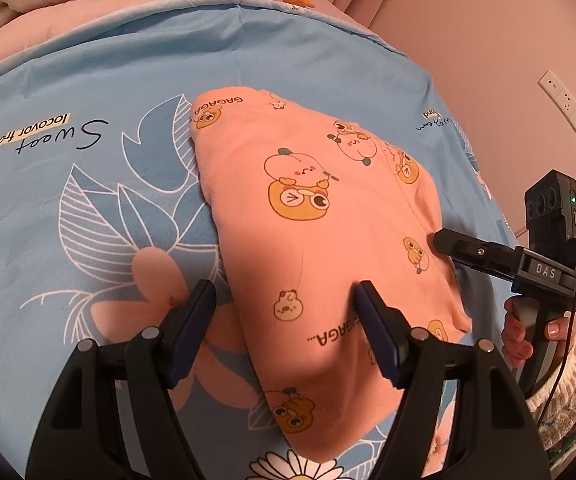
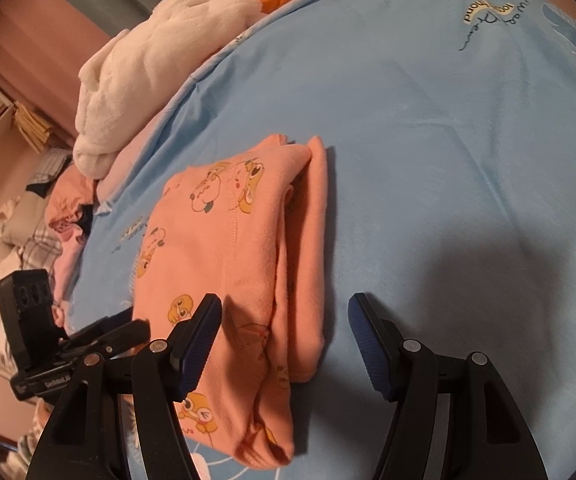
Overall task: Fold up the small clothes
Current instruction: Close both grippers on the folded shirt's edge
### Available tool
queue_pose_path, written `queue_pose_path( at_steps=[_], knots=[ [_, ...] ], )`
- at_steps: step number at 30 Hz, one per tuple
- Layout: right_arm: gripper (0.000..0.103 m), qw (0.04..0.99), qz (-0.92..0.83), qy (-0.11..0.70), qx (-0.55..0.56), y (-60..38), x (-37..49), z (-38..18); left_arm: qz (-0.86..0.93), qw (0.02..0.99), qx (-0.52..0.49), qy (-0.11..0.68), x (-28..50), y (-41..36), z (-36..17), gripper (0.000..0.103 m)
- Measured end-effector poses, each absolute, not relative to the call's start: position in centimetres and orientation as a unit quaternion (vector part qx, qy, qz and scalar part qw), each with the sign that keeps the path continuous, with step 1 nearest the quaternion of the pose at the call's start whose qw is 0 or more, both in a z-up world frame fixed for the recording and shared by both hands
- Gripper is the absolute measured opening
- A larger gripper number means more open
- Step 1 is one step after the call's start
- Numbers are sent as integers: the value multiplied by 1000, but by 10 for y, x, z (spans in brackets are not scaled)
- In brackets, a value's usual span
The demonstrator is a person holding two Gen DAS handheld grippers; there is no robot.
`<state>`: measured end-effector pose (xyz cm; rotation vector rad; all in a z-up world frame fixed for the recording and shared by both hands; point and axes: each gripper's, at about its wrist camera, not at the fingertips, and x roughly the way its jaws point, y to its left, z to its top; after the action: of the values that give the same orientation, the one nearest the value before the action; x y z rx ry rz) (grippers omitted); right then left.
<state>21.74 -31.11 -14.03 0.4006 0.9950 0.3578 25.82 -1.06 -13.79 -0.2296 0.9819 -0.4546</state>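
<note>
Looking along my left gripper, I see its jaws spread wide and holding nothing, one finger resting on the folded pink garment and the other on the blue bedsheet to its left. My right gripper is likewise released, its fingers straddling the garment's near right edge. That garment lies folded flat mid-sheet, with a white plush blanket heaped at the far left.

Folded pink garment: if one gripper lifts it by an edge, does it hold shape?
Probably not. The pink garment is soft knit lying in loose stacked layers, so it would likely droop and unfold. It looks light. On the blue sheet, a push would probably bunch it rather than slide it.
</note>
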Motion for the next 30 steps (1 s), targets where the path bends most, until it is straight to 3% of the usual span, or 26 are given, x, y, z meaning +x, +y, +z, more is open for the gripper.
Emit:
queue_pose_path(
  at_steps=[30],
  knots=[
    [67,848,230,443,179,-281,233,-149,-215,852,-82,470,279,-25,-142,76]
  ],
)
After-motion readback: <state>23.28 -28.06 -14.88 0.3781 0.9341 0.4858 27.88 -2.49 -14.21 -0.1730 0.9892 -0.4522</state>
